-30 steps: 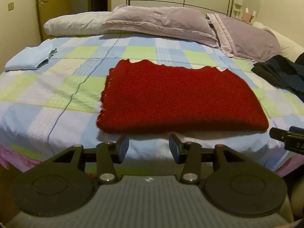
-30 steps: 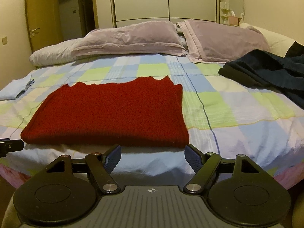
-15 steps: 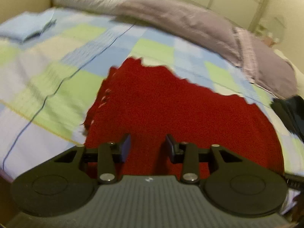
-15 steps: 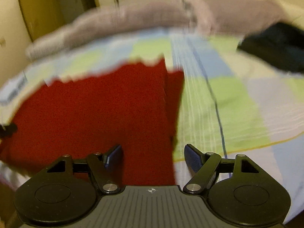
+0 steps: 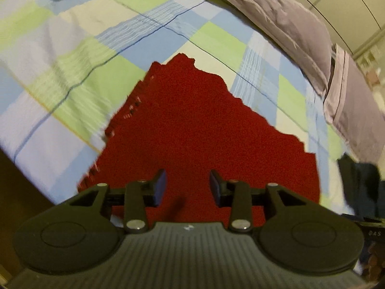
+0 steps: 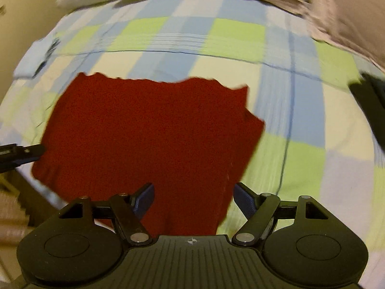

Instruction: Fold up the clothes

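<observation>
The left gripper (image 5: 187,187), jaws apart, hovers over a folded red garment (image 5: 192,134) on a checked bedspread (image 5: 72,72) beside lilac pillows (image 5: 288,24).

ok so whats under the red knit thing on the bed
The red knit garment lies flat on the checked bedsheet, which shows all around it. Whatever sits directly beneath the garment is covered, so nothing more can be told.

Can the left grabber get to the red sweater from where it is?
Probably yes. The left gripper is open right over the red sweater's near edge, and nothing lies between them.
</observation>
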`<state>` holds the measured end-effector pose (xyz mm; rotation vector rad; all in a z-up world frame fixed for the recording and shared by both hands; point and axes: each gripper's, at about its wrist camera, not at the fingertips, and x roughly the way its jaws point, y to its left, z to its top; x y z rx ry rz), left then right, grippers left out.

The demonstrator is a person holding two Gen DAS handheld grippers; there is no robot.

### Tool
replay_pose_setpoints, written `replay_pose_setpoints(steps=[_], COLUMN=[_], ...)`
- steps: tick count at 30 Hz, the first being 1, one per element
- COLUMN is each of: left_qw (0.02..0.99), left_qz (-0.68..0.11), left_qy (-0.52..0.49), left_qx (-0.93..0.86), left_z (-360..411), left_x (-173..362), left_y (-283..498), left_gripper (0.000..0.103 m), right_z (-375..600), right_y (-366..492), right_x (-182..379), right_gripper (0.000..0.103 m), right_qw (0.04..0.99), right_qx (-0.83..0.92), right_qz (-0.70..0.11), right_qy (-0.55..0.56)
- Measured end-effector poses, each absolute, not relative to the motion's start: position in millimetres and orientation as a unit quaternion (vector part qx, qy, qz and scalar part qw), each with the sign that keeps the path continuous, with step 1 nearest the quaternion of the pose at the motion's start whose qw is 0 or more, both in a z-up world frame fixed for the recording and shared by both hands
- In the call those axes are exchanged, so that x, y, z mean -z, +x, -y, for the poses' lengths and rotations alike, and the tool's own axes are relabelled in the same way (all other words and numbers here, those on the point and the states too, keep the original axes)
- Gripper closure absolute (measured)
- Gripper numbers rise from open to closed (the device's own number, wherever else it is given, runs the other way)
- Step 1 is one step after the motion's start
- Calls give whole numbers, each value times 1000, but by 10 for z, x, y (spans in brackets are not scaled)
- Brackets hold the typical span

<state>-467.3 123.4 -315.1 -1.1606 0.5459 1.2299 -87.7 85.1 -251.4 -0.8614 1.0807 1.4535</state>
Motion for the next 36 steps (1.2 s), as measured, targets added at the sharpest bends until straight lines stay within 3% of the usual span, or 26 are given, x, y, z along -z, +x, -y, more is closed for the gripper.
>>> replay_pose_setpoints(steps=[12,19,26,36], left_qw=[470,413,367,335], left_qz=[-88,-5,101,230], left_qy=[-571,-625,-665,-649], left_qx=[-667,-662,-643,-644], left_z=[-69,494,779,820], left_x=[3110,3391,3878,4138], left_y=[-3659,-2943,-2470,-2384], left_gripper=[67,65,65,65], right_z=[-1058,-1033,-1377,-1759], right_y=[14,776,1343,1757], right_x=[2648,2992,3533,3619], right_gripper=[27,27,28,28], right_qw=[353,285,268,263], right_qx=[-731,-749,-725,-708], right_qz=[-398,-437,-533,-587], right_qy=[-427,-408,-344,-291])
